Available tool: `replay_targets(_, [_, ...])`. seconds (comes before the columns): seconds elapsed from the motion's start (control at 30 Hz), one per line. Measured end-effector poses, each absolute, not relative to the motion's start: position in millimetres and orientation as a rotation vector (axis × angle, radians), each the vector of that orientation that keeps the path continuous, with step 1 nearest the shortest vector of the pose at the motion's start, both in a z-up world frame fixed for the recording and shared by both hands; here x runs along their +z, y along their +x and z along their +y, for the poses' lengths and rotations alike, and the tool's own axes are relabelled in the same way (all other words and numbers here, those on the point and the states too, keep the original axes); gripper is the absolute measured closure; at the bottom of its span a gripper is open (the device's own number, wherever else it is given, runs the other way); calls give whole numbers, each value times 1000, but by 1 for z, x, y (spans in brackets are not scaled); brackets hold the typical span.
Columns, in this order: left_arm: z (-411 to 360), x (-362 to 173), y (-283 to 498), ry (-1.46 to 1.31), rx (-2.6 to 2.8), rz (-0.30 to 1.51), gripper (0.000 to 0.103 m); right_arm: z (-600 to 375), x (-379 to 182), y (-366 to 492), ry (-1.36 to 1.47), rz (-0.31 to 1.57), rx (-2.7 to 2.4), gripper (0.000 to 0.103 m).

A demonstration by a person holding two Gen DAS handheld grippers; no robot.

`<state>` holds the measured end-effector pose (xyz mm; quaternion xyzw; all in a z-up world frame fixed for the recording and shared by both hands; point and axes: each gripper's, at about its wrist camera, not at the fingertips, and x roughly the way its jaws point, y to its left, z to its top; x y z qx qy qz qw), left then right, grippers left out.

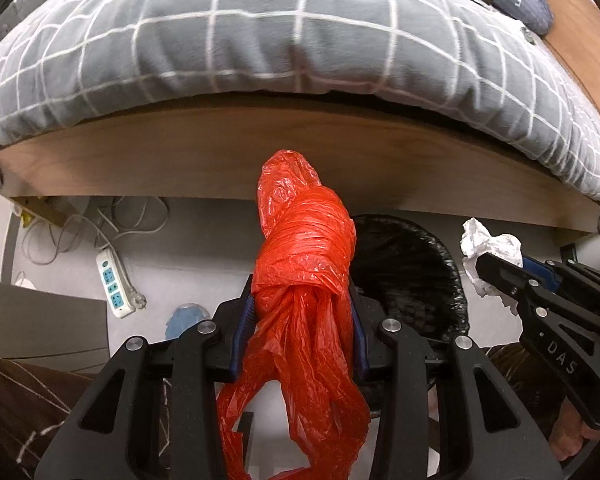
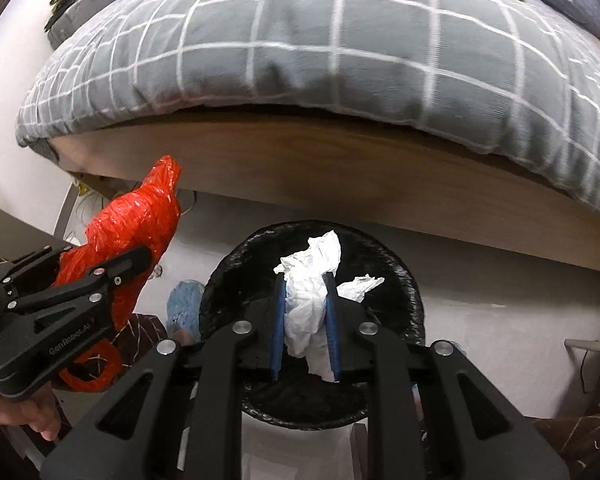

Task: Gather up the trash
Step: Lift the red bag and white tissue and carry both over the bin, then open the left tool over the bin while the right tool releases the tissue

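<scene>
Bin (image 2: 400, 280) on floor before bed (image 2: 340, 168)

A home bedroom: a grey quilt with a white grid pattern (image 1: 300, 40) hangs over the edge of a wooden bed frame (image 1: 300, 148). On the pale floor (image 1: 188, 256) beneath that edge lie a white power strip (image 1: 114, 282) and tangled cables (image 1: 100, 220).

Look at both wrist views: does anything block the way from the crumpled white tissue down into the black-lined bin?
Nothing visible does. The right tongs hold the white tissue directly over the bin's open mouth. The red plastic bag in the left tongs hangs off to the side.
</scene>
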<state>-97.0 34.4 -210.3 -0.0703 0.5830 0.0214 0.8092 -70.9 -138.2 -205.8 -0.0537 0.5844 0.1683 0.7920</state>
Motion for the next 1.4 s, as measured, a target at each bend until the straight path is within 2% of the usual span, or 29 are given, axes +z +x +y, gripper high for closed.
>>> replay_targets(0.07, [37,-211,-99,-151,49,1246,65,-134,-208,-72,-127,1257,372,80])
replay_targets(0.2, [36,-211,-98,-145,40,1242,65,-135,-210,-75,-133,1246,369,64])
replay_targets(0.33, [26,-210,-93,-140,19,1249,65,-146,-209,-75,-126,1246,351,53])
replay_targets(0.37, [25,-210,-92,-140,15,1247,65,-150,-207,-75,-125,1241,348,51])
replay_targets(0.43, [15,-206,-91,-134,7,1246,65,-162,-204,-76,-118,1227,327,40])
replay_targets(0.73, [-20,-208,-85,-94,-59,1251,65,-220,-192,-74,-76,1182,196,15])
replay_targets(0.9, [-35,-208,-84,-79,-86,1251,65,-240,-183,-72,-61,1146,127,8])
replay_targets(1.07, [-42,-206,-84,-70,-100,1247,64,-245,-176,-71,-64,1128,94,8])
replay_targets(1.2, [-48,-203,-86,-53,-95,1241,60,-241,-175,-70,-75,1117,87,8])
replay_targets(1.27, [-51,-201,-86,-36,-85,1233,55,-236,-172,-70,-79,1108,92,8])
replay_targets(1.4, [-51,-193,-86,-17,-69,1208,37,-229,-162,-70,-98,1079,94,8])
